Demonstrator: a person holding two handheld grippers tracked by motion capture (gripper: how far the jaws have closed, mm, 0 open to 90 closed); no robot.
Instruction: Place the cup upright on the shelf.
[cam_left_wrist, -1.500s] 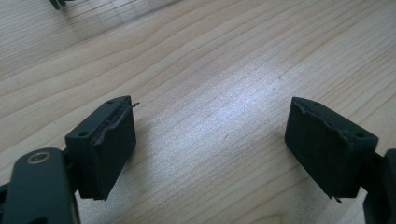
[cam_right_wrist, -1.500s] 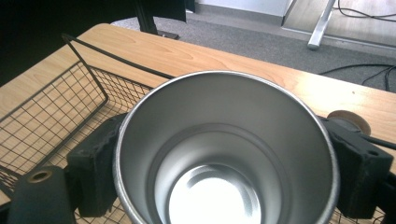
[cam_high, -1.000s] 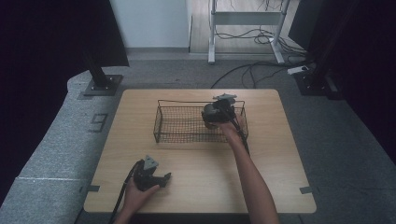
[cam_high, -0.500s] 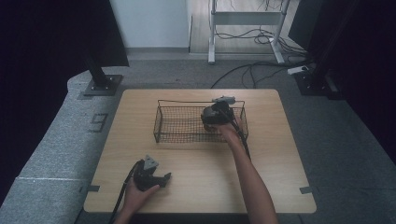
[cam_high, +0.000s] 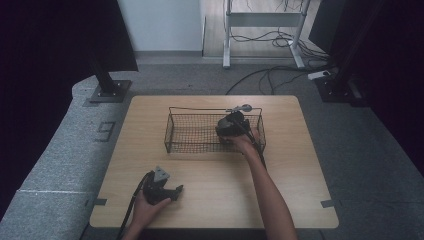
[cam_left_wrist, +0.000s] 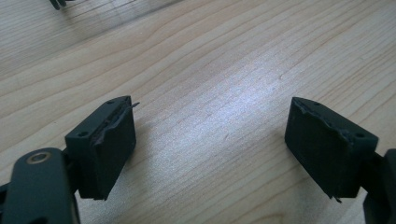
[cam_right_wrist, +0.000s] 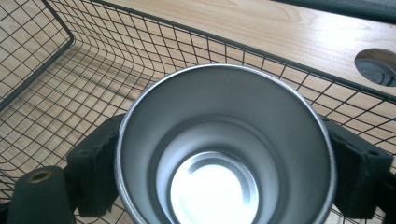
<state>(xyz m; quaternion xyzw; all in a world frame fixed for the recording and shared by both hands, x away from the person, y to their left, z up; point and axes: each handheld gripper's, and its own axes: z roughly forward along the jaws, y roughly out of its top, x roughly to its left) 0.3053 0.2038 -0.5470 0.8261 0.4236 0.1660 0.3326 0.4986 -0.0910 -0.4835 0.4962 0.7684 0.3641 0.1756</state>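
Right gripper (cam_right_wrist: 224, 186), jaws clamped on a shiny round steel cup (cam_right_wrist: 224, 154), holds it inside the right end of the black wire-mesh basket (cam_high: 192, 135), so release seems to remain, while the left gripper (cam_left_wrist: 210, 154) rests spread and empty on the near-left wooden table (cam_high: 300, 190).

The left gripper (cam_left_wrist: 210, 149) holds its two black jaws wide apart, nothing between them, just above the pale wood-grain tabletop (cam_left_wrist: 224, 60).
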